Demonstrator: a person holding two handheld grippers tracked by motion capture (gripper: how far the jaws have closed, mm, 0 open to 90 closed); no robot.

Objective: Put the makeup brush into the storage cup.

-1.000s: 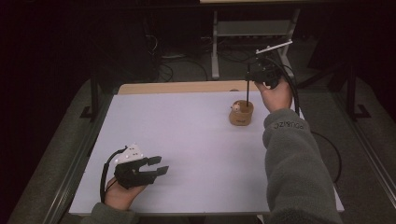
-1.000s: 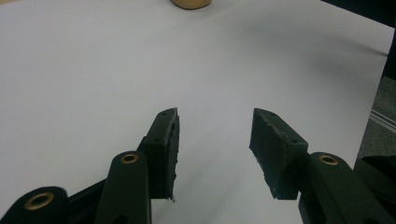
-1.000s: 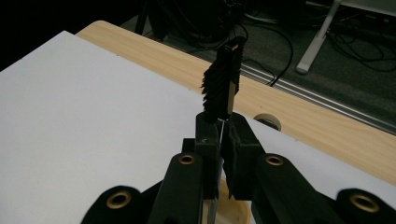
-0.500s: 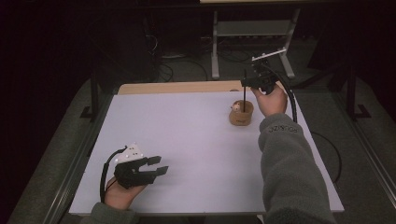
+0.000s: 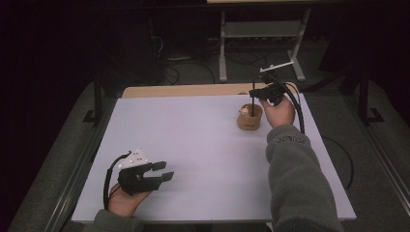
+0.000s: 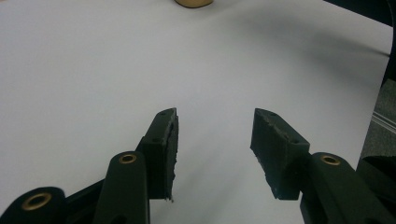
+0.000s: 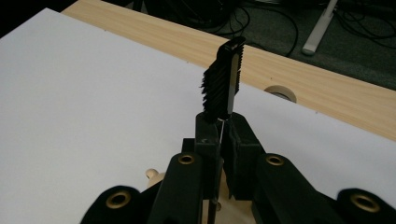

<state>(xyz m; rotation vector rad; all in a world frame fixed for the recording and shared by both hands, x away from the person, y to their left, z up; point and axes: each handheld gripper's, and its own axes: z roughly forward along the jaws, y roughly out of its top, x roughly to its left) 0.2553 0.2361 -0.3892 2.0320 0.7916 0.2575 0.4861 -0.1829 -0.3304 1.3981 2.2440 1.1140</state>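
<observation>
The right gripper point(image 5: 256, 93) pinches a black brush point(image 7: 223, 83) upright by its handle, directly above the wooden cup point(image 5: 249, 118) at the far right of the white table point(image 5: 193, 145). The left gripper point(image 5: 162, 171) rests near the front edge, jaws spread, holding nothing

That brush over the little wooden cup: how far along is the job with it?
Done: the right tool has a firm grip, shut on the black brush, which stands upright. In hand: the brush is held above the wooden cup at the far right of the white table; whether its lower end sits inside, I cannot tell. Left: settling it and letting go. The left tool rests open near the front edge.
</observation>
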